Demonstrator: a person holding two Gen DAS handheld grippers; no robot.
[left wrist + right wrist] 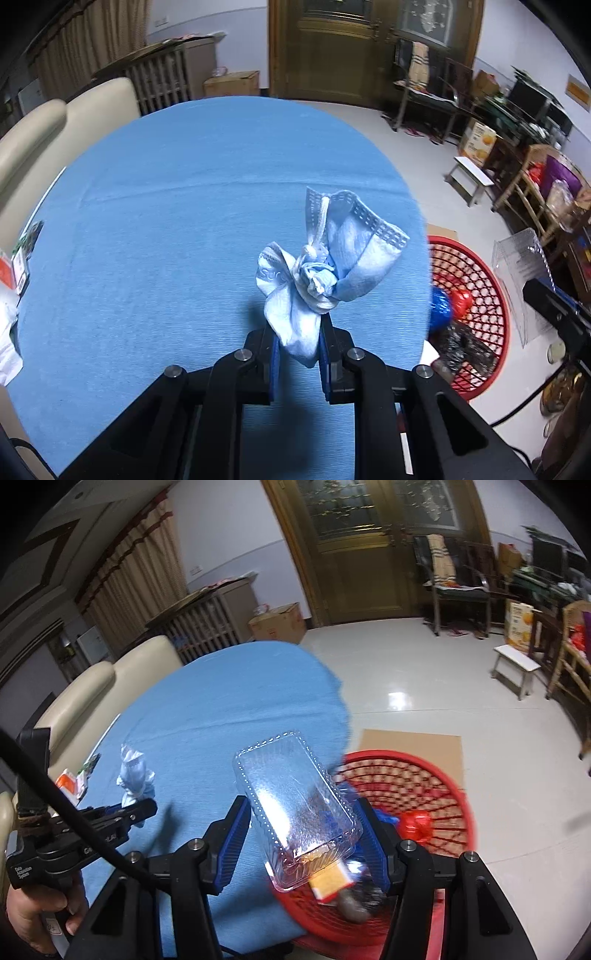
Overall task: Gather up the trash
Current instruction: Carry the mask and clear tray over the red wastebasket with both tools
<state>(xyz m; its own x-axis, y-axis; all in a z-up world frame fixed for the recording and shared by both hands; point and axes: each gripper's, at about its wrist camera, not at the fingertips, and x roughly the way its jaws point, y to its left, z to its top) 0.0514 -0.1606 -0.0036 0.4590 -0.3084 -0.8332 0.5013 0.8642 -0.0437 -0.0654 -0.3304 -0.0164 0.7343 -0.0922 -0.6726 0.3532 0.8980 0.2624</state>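
A crumpled pale-blue disposable face mask (314, 266), knotted with its own ear loop, sits pinched between the blue-padded fingers of the left gripper (298, 345), lifted above the round table covered in blue cloth (166, 206). That gripper points level across the table; in the right wrist view a bare hand (35, 912) grips its handle at the lower left.

A clear ribbed plastic clamshell tray (295, 808) is clamped crosswise between the pads of the right gripper (303, 840), tilted, held over the table edge and the rim of the red plastic mesh basket (439, 790) on the floor beside the table. Inside the basket lie crumpled red and blue wrappers (448, 302). Packaging scraps (72, 781) rest at the table's left edge.
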